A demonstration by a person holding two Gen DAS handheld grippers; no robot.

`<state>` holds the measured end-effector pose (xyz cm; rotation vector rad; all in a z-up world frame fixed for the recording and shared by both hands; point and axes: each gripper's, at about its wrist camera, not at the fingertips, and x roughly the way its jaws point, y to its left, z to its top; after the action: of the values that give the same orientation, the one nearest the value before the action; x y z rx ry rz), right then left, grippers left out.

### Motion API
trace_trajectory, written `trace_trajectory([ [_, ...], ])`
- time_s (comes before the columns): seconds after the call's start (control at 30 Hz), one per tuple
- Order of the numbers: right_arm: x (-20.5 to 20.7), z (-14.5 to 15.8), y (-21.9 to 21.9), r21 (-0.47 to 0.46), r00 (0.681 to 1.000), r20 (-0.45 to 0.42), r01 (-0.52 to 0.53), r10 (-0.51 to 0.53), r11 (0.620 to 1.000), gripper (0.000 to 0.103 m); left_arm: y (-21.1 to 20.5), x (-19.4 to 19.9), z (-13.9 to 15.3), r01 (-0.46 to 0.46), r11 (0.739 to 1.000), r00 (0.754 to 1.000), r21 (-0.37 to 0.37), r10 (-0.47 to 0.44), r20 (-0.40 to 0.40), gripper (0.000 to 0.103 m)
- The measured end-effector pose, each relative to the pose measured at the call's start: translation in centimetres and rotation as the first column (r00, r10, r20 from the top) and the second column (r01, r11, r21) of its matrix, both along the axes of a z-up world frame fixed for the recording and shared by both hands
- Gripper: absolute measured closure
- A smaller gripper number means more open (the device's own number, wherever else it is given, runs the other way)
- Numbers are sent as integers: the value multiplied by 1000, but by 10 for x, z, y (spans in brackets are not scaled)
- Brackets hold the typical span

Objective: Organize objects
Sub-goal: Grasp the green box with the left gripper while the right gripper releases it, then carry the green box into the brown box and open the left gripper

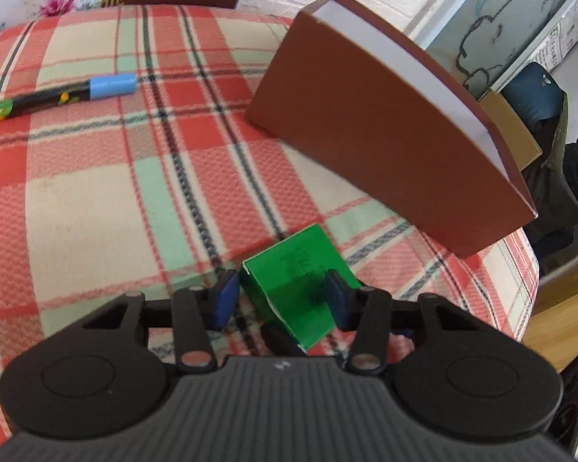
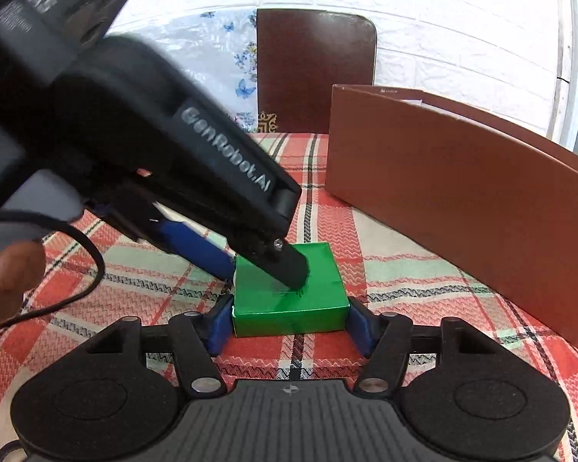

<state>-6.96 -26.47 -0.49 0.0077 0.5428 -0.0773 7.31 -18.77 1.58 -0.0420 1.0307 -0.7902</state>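
A small green box (image 2: pixel 289 308) lies flat on the plaid tablecloth (image 2: pixel 404 269). My right gripper (image 2: pixel 289 302) has a blue pad against each near side of it. My left gripper (image 2: pixel 264 273) reaches in from the upper left. Its dark finger lies over the box top and its blue-padded finger runs along the box's left side. In the left wrist view the green box (image 1: pixel 289 269) sits tilted between the fingers of the left gripper (image 1: pixel 282 277). The left pad is at the box's left edge, the right finger in front of its top face, and the jaws stand apart.
A large open brown box (image 1: pixel 385 134) (image 2: pixel 462 200) with a white inside stands to the right. A marker with a blue cap (image 1: pixel 65 96) lies at the far left. A dark chair back (image 2: pixel 316 69) stands behind the table. A person's fingers (image 2: pixel 7 269) hold the left gripper. The table edge drops off at right.
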Motion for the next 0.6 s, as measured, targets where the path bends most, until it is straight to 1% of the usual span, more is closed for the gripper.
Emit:
trace_trajectory([
  [0.1, -5, 11, -7, 13, 998, 65, 27, -28, 1000, 44, -13, -1, 21, 40, 999, 997, -14, -38, 73, 54],
  [0.17, -6, 24, -12, -21, 991, 126, 54, -51, 998, 44, -25, -2, 42, 82, 996, 986, -22, -78, 149, 53],
  [0.23, -4, 40, -22, -25, 981, 179, 80, -74, 996, 44, -38, -4, 62, 124, 992, 965, -16, -117, 235, 52],
  [0.3, 2, 55, -33, -27, 971, 223, 100, -92, 995, 44, -52, -5, 79, 146, 989, 939, -2, -137, 315, 52],
  [0.37, 11, 66, -42, -46, 959, 262, 125, -109, 991, 44, -68, -2, 91, 157, 988, 915, 13, -151, 375, 52],
  [0.47, 29, 76, -57, -52, 943, 300, 164, -141, 985, 44, -92, 7, 101, 167, 985, 889, 35, -165, 428, 52],
  [0.53, 42, 78, -69, -44, 937, 308, 185, -163, 982, 44, -104, 15, 103, 165, 985, 883, 42, -167, 438, 52],
  [0.6, 56, 78, -78, -30, 936, 302, 200, -182, 979, 44, -113, 21, 101, 153, 987, 883, 52, -160, 441, 52],
])
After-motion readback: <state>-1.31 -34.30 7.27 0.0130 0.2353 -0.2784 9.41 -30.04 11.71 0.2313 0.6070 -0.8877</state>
